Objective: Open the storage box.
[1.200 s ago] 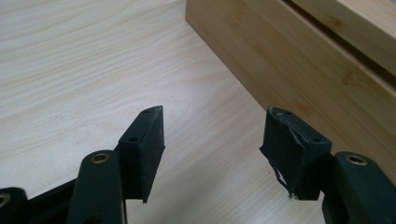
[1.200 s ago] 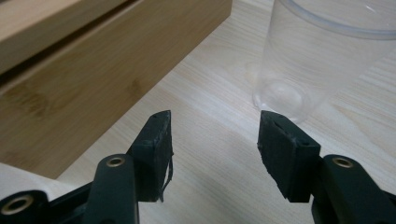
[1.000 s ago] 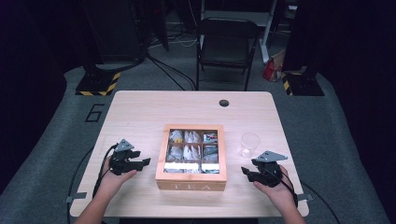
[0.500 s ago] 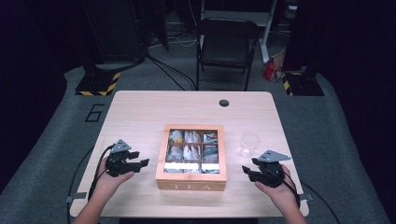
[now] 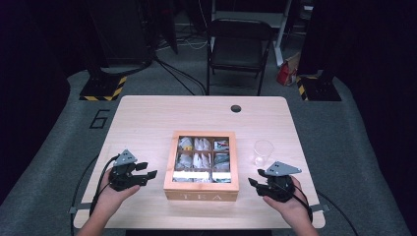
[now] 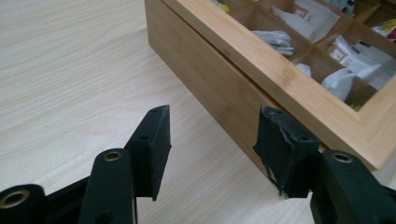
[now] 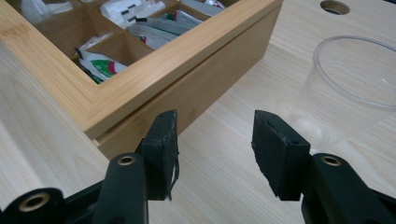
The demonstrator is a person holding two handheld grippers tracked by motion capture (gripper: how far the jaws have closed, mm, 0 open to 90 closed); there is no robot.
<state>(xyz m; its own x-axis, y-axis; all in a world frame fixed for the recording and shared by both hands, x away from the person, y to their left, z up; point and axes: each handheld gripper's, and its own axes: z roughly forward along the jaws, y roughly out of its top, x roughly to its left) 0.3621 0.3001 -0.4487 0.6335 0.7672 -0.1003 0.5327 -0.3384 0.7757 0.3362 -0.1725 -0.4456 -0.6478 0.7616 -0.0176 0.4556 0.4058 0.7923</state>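
The tea box [image 5: 201, 164] sits lid-shut near the table's [image 5: 147, 118] front edge, midway between its side edges. The left gripper [image 5: 147, 172] and right gripper [image 5: 253, 183] flank it, jaws apart with nothing between them, though both pairs have just been closing. A clear cup [image 5: 263, 152] stands just beside the box's right side. Risk: the right gripper, swinging in toward the lid, could clip the light cup and topple it.

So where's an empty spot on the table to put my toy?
Behind the tea box, up to the round hole, the table is bare. The box's right is crowded by the plastic cup.
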